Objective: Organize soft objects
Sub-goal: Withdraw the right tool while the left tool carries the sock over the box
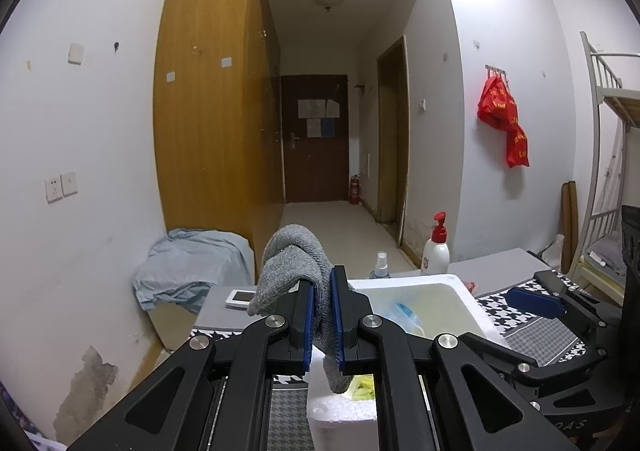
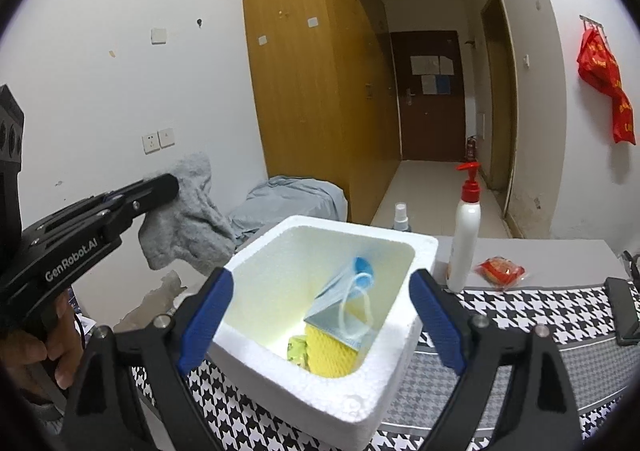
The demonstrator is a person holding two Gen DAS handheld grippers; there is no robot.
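My left gripper [image 1: 322, 285] is shut on a grey knitted sock [image 1: 290, 255], whose bunched end rises above the pads while the other end hangs below them. In the right wrist view that left gripper [image 2: 170, 187] holds the sock [image 2: 188, 223] in the air, left of the white foam box [image 2: 360, 403]. My right gripper [image 2: 322, 275] stands open above the box, with nothing between its fingers. In the box lie a blue face mask [image 2: 346, 291], a yellow sponge [image 2: 332, 353] and a small green packet [image 2: 298, 349]. A hand grips the left tool's handle.
The box stands on a black-and-white houndstooth cloth [image 2: 520, 307]. Behind it are a white pump bottle [image 2: 464, 235], a small spray bottle [image 2: 400, 217] and a red packet [image 2: 500, 271]. A black phone [image 2: 624, 311] lies at the right. A pale blue sheet [image 1: 192, 267] covers something by the wardrobe.
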